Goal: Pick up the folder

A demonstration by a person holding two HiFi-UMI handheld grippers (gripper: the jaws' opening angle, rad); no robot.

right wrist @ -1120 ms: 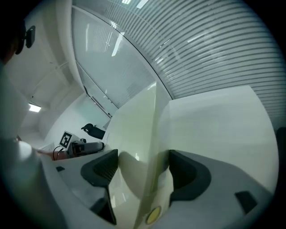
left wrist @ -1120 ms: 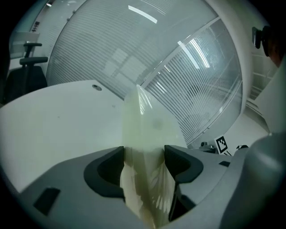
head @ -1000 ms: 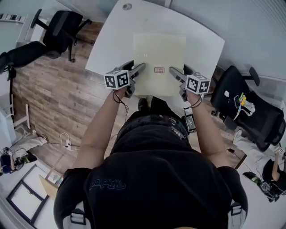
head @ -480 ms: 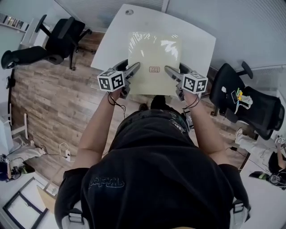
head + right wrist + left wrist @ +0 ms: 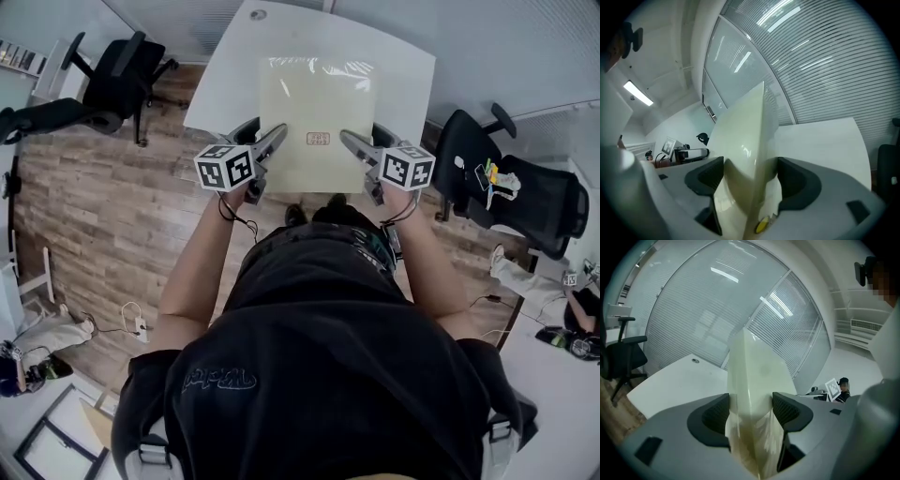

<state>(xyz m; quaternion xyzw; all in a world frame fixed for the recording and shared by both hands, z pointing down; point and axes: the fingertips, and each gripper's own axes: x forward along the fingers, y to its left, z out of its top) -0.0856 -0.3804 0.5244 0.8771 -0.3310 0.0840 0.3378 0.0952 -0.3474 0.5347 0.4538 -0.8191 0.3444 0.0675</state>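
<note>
Two side edges of the pale yellow folder are gripped over the white counter; left gripper fingers closed on one; right gripper fingers closed on the other.

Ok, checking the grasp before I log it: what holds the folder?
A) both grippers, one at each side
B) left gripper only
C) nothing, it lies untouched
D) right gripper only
A: the folder sits pinched between the jaws of the left gripper and the right gripper alike.

folder: pale cream | table: white | floor: brown wood planks | chair: black
</note>
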